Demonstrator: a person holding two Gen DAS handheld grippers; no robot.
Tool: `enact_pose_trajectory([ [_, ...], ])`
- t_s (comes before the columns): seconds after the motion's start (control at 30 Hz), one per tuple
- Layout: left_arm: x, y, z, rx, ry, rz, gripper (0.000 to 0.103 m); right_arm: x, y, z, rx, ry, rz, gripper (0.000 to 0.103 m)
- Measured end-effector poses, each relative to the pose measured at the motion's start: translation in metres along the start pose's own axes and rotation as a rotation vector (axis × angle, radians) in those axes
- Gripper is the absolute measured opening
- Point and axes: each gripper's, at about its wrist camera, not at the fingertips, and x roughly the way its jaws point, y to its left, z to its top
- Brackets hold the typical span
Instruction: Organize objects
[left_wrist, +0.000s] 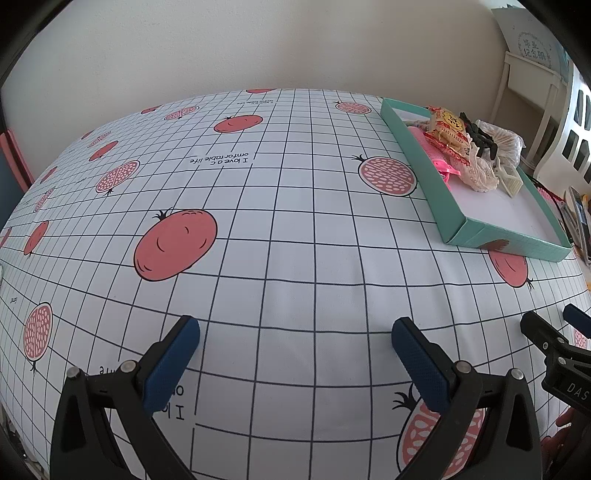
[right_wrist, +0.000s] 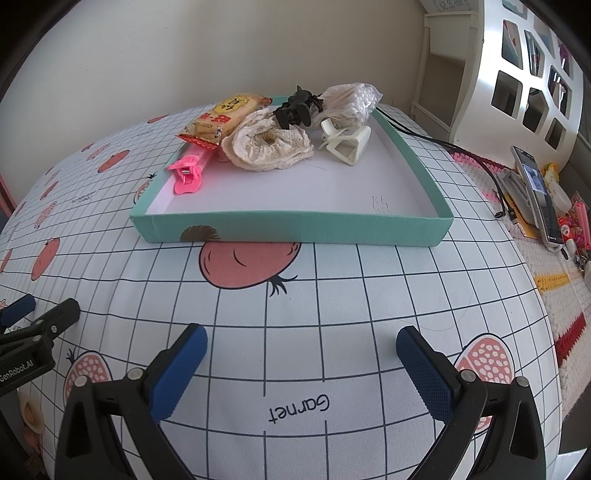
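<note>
- Tablecloth (right_wrist: 332, 295) of white fabric with a dark grid and pink-red fruit prints covers the desk
- Teal tray (right_wrist: 295, 230) with a white floor sits on the cloth, directly ahead in the right wrist view and toward the far right in the left wrist view (left_wrist: 424, 173)
- All the small items are bunched at the tray's far end; its near half is bare
- Pink hair clip (right_wrist: 186, 173) lies against the tray's left wall, just beside a yellow snack packet (right_wrist: 221, 118) that leans over the far-left corner
- Cream lace scrunchie (right_wrist: 269, 146) rests in the middle of the group, touching the packet
- Black claw clip (right_wrist: 295, 107) sits on the scrunchie's far edge
- Cream claw clip (right_wrist: 347, 146) lies to the right of the scrunchie, in front of a clear bag of white bits (right_wrist: 351, 99)
- Left hand-held gripper (left_wrist: 295, 339) is released, its blue pads spread wide above bare cloth, grasping nothing
- Right hand-held gripper (right_wrist: 301, 345) is likewise spread wide and empty, above the cloth short of the tray's near wall
- Phone (right_wrist: 539, 199) stands propped past the desk's right side, near a black cable (right_wrist: 480, 162)
</note>
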Motion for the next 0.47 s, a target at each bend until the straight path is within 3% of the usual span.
enact_pose_trajectory([
  [0.47,-0.0010,-0.0008,-0.0001,-0.001,0.000,0.002,0.103,0.0001,0.0002,-0.0005,0.000,0.000,0.000,0.103],
])
